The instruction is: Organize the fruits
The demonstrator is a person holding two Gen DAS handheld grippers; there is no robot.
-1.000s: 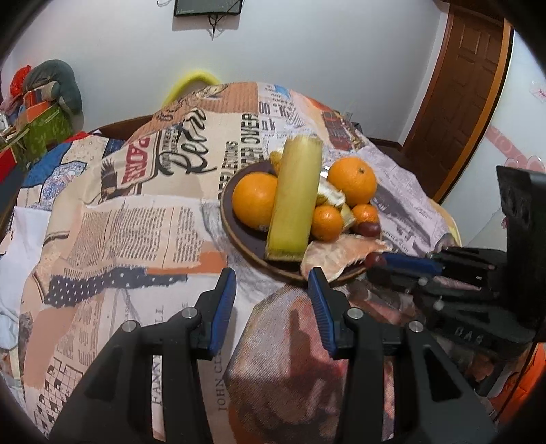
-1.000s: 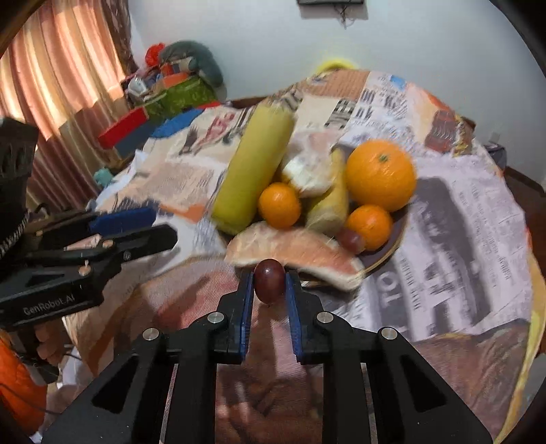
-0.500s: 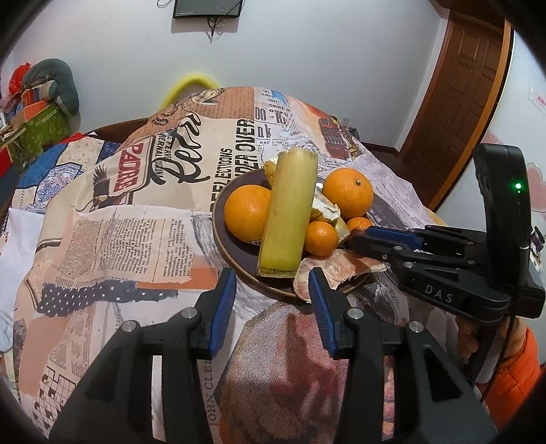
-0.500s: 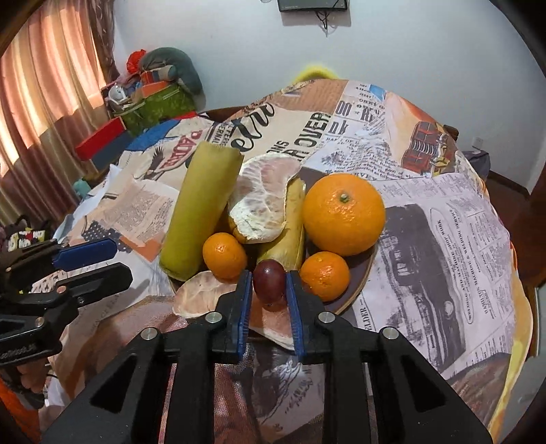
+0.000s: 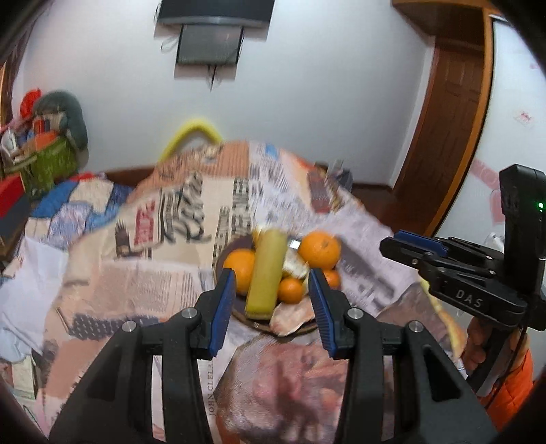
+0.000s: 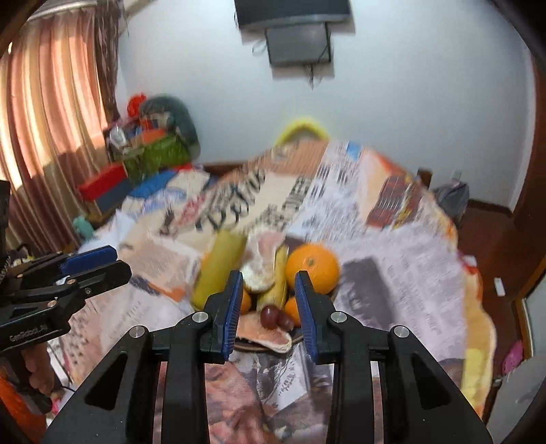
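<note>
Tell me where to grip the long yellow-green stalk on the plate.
Grip the long yellow-green stalk across its narrow width near the cut front end, coming from above: it lies lengthwise along the left tool's view, a large orange close on one side, a small orange on the other.

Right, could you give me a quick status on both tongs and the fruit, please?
Left tongs open, empty. Right tongs open, empty. Two dark grapes on the plate beside the oranges. Nothing in the way.

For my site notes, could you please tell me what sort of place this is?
Probably a home living room: a wall-mounted television, pink pleated curtains, a brown wooden door, and a newspaper-print tablecloth.
</note>
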